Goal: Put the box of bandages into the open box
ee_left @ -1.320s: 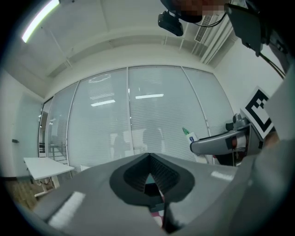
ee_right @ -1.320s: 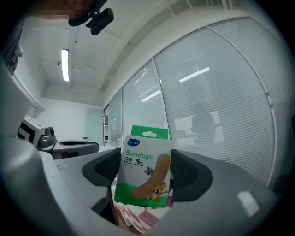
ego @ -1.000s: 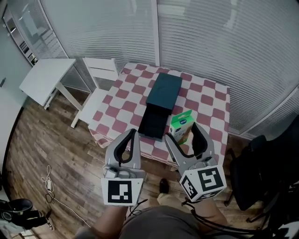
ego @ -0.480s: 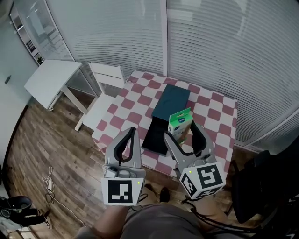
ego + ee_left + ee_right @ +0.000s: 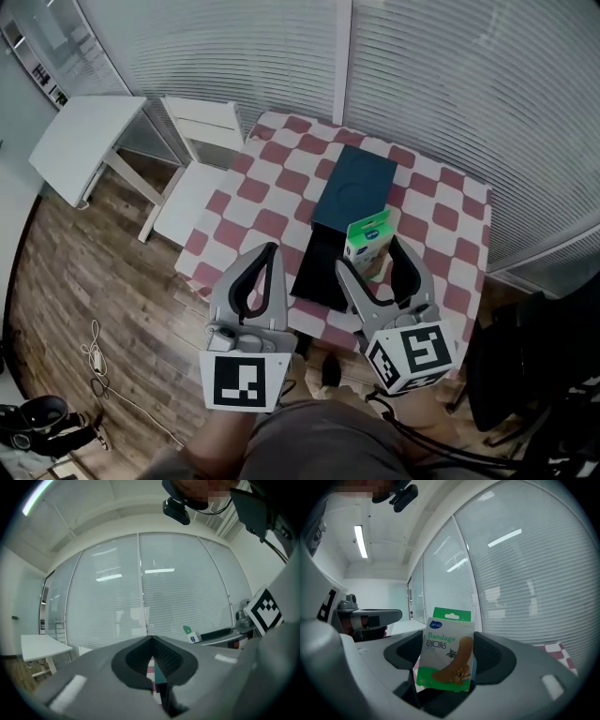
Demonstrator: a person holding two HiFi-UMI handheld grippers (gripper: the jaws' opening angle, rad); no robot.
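Note:
The bandage box is green and white with "Bandage" printed on its front. My right gripper is shut on it and holds it upright in the air. In the head view it sits over the right edge of the open dark box, near where that box meets its teal lid. The lid lies flat on the table behind the box. My left gripper hangs to the left of the box, shut and empty, its jaws meeting at the tips.
A red-and-white checked cloth covers the table. A white chair and a white side table stand to the left, and a black chair to the right. White blinds cover the windows behind. Cables lie on the wooden floor.
The right gripper has carried the bandage box from beside the dark box's right side to over its right edge. The left gripper stays shut, and the head view has shifted.

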